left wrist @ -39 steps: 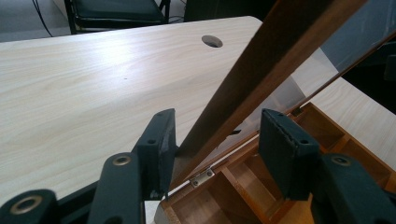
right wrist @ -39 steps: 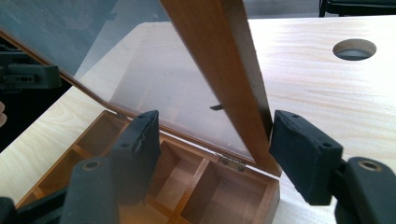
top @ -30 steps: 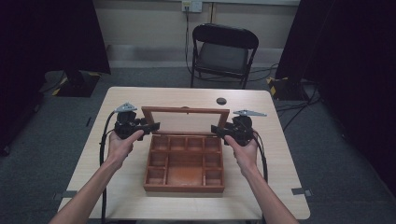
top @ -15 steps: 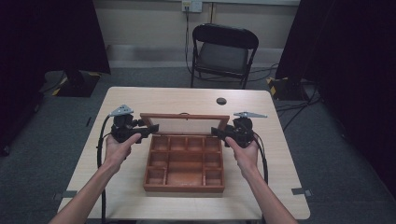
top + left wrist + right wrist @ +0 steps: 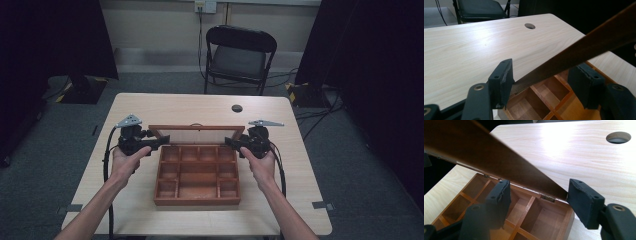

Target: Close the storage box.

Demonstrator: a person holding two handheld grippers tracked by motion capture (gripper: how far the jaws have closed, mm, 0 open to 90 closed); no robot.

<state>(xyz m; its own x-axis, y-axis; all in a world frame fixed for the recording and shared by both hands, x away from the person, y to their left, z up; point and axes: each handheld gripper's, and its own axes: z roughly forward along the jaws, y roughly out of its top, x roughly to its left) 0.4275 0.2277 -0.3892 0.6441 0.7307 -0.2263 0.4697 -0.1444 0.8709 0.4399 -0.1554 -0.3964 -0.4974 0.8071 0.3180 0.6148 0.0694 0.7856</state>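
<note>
While the lid [image 5: 196,135] stands raised at the far edge of the box [image 5: 197,175] mid-bench, your left gripper [image 5: 159,141] and right gripper [image 5: 231,143] flank its ends, jaws wide, gripping nothing. Swing both ends evenly so the hinges [image 5: 548,198] don't twist.

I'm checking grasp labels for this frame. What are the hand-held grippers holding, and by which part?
Neither visibly clamps anything. The box's lid stands raised between open jaws: the left hand-held gripper straddles its left end, the right its right end.
</note>
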